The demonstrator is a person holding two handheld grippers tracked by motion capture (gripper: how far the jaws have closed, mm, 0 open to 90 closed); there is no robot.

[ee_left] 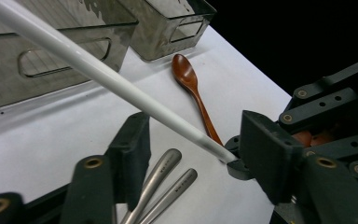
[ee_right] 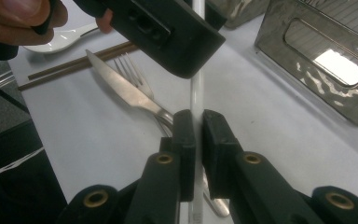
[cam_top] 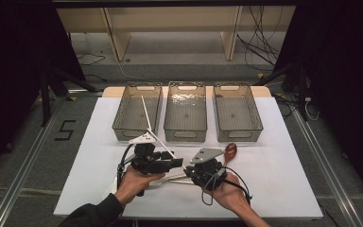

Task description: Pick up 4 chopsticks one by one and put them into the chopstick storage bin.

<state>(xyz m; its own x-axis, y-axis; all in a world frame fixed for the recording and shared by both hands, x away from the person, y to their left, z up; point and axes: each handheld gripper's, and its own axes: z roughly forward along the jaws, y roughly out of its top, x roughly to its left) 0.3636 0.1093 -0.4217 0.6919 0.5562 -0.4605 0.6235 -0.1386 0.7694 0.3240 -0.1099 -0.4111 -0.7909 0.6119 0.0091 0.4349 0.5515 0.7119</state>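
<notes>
Right gripper clamped on white chopstick, left gripper wide, three bins bare.

1. A white table fills the middle of the high view.
2. Three clear bins stand side by side at upper centre: left bin, middle bin, right bin.
3. A wooden spoon lies just below the right bin.
4. In the right gripper view's upper left lie a knife, a fork, brown chopsticks and a white spoon.
</notes>
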